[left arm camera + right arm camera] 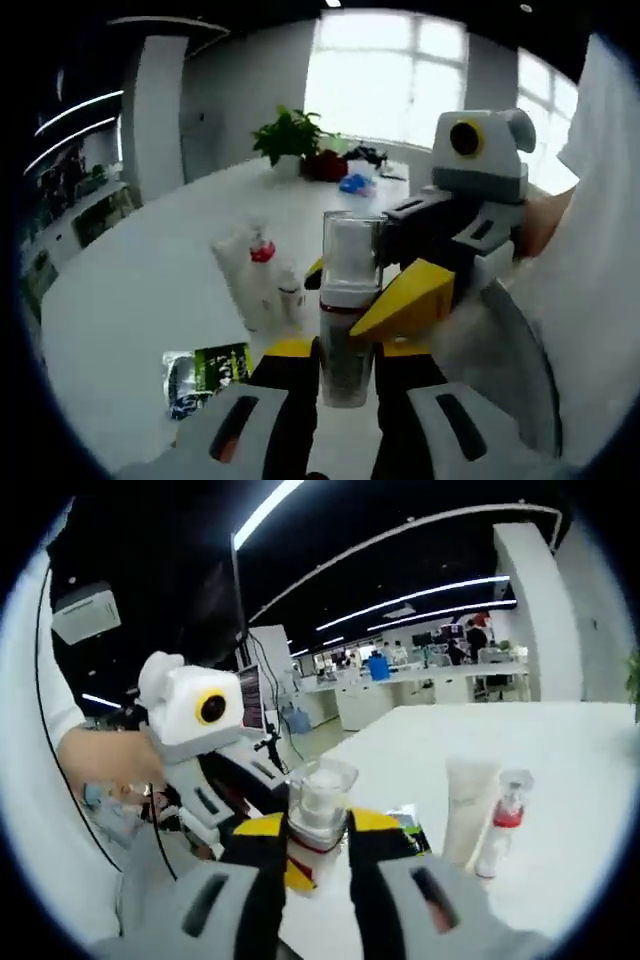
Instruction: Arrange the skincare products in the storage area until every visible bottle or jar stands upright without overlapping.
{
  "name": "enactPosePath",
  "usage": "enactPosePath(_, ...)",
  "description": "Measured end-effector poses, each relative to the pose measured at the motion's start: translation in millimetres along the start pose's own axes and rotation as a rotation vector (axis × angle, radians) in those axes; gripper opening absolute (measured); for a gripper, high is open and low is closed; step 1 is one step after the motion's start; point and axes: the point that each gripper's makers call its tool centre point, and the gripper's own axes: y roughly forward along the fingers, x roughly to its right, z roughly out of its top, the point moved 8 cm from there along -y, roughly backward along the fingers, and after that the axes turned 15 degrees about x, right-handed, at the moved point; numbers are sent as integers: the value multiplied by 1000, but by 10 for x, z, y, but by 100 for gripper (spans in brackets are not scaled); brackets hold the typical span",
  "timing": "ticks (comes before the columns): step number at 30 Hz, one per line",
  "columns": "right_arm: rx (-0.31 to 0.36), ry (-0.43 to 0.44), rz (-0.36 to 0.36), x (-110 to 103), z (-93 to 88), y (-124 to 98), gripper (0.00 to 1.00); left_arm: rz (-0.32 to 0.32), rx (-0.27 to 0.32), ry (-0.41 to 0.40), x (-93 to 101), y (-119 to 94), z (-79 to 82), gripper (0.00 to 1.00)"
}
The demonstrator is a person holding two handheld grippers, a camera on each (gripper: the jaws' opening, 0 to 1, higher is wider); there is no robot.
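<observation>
I hold a pump bottle point(347, 285) with a clear cap, a white neck and a red band up above the white table point(150, 290). My left gripper point(345, 352) is shut on its lower body. My right gripper comes in from the right in the left gripper view, one yellow fingertip point(412, 295) pressed against the bottle's neck. In the right gripper view my right gripper point(318, 828) is shut on the same bottle point(320, 795) just under the cap. On the table stand a white tube point(235, 270), a red-collared bottle point(262, 265) and a small white bottle point(291, 292).
A green and black sachet point(207, 370) lies flat near the table's front edge. A potted plant point(290, 135), a red object point(325, 166) and a blue one point(355, 184) sit at the far end. A person's hand point(542, 222) and white sleeve are at the right.
</observation>
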Motion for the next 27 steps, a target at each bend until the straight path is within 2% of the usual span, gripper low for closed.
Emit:
enactPosePath(4,-19,-62,-8,-2,19,11,23,-6,-41,75,6,59,20,18)
enactPosePath(9,-41,-109,-34,-1,12,9,23,4,-50,92,-18,87,10,17)
enactPosePath(13,-52,-102,-82,8,-21,5,22,-2,-52,102,-45,110,-24,17)
enactPosePath(20,-94,-106,-166,54,-128,10,22,-35,-56,113,-116,240,-155,17)
enactPosePath(27,-158,-100,-236,174,-334,-2,22,-75,-68,101,-185,436,-346,17)
